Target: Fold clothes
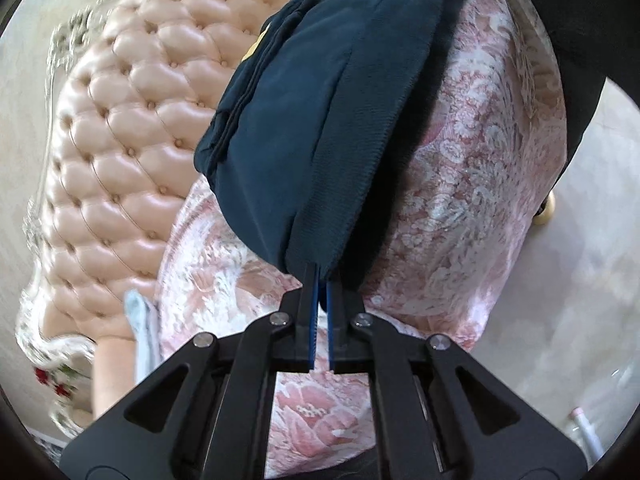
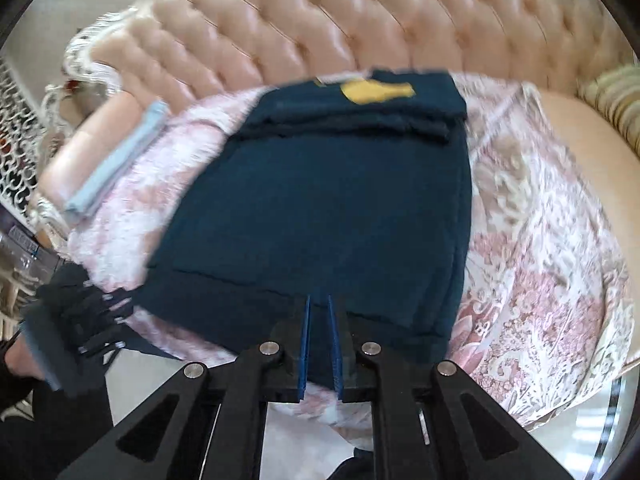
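on the left, a folded pale blue cloth lies at the edge of the pink flowered cover on the tufted pink sofa. in the right wrist view the left gripper shows blurred at the garment's near left corner. the dark blue garment with its yellow patch lies spread on the cover, its far end folded over. the left gripper is clenched on the hem of the dark blue garment, lifting it. the right gripper has its blue pads nearly together over the near hem; i cannot tell whether they pinch it.
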A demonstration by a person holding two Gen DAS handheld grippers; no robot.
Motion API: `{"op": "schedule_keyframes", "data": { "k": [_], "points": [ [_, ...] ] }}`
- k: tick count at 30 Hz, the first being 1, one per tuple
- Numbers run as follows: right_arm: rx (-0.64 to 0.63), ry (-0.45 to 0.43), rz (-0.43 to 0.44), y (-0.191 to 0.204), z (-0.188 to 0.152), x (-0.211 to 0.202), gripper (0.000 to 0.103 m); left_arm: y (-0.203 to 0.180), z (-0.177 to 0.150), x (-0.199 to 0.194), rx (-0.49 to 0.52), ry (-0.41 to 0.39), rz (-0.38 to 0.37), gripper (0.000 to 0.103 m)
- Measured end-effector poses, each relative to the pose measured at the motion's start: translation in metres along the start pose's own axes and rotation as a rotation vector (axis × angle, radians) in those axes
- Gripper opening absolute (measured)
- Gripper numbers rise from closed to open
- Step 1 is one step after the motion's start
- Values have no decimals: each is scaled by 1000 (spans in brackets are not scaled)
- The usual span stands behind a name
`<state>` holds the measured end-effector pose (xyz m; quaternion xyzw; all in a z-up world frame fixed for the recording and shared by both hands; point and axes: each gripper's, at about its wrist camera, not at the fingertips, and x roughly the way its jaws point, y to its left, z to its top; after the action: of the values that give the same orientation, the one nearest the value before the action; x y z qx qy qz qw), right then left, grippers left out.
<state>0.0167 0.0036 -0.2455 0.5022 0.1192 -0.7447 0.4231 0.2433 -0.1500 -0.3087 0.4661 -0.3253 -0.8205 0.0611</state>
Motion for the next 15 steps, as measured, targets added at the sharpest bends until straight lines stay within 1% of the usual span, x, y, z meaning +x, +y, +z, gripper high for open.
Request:
{"op": "schedule_keyframes", "data": {
  "k": [2,3,4,5,6,7,8,9,10,11,13,14,15],
  "points": [
    [5,72,-66,-7,-5,15,10,16,-3,-6,-111,-2,-83,9],
    [9,95,-78,-11,-8,19,10,26,-6,-10,-180,-4,-131,11],
    [19,95,-71,-13,-11,19,10,43,-11,-13,-289,-11,-194,15],
    [24,100,-73,-13,-12,19,10,63,-20,-13,-423,-22,-261,31],
    [19,112,-84,-12,-13,19,10,84,-28,-14,-557,-33,-328,52],
    [12,124,-96,-11,-13,20,10,103,-37,-13,-678,-47,-385,58],
    [18,150,-118,-9,-11,20,10,118,-45,-11,-768,-69,-421,60],
    [26,153,-133,-4,-5,15,11,129,-52,-7,-842,-86,-448,60],
    [30,140,-141,3,3,8,14,137,-58,-3,-895,-93,-462,60],
    [41,106,-94,11,14,0,13,142,-62,1,-937,-98,-470,60],
    [83,22,66,30,44,-12,14,146,-66,8,-1014,-118,-501,60],
    [116,-3,158,41,63,-9,23,148,-68,11,-1052,-129,-519,60],
    [145,-7,248,54,82,0,40,150,-69,14,-1092,-140,-539,60]
  ]
}}
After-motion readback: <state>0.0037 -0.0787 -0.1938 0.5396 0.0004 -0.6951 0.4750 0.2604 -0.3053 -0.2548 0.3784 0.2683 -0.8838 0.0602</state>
